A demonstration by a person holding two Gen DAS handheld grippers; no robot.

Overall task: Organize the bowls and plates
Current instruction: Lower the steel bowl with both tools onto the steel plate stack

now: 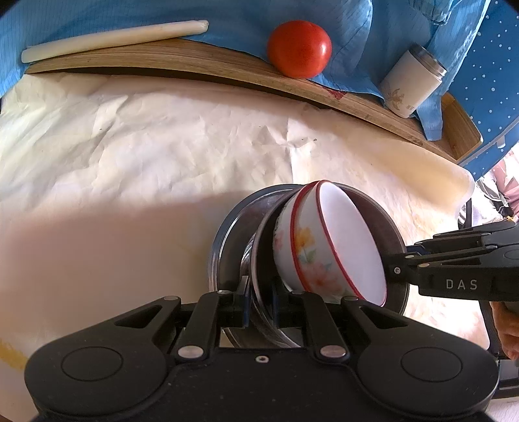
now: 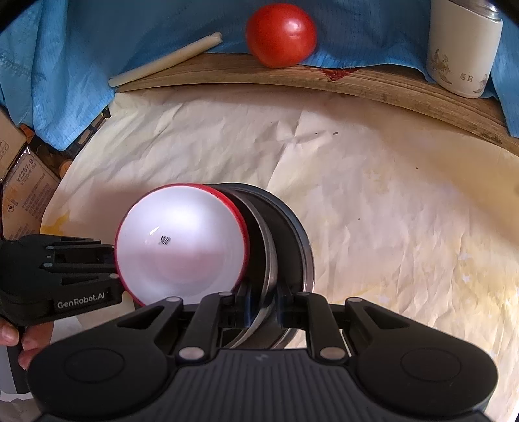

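A white bowl (image 1: 305, 253) with a red rim and flower print leans tilted inside a shallow dark metal plate (image 1: 259, 246). A second dark plate (image 1: 223, 240) with a bluish rim lies just behind it. My left gripper (image 1: 261, 289) is shut on the near rim of the metal plate. My right gripper (image 1: 391, 269) reaches in from the right and meets the opposite rim. In the right wrist view the bowl (image 2: 181, 243) shows its white inside. There my right gripper (image 2: 261, 292) is shut on the plate (image 2: 269, 246) rim, and my left gripper (image 2: 113, 259) sits at the bowl's left edge.
Crinkled cream paper (image 1: 146, 139) covers the table. Along the back a wooden board (image 1: 181, 56) carries a blue cloth (image 1: 227, 19), a red tomato (image 1: 300, 48), a white stick (image 1: 113, 39) and a white tin (image 1: 408, 84). Cardboard boxes (image 2: 26, 175) stand off the table's left edge.
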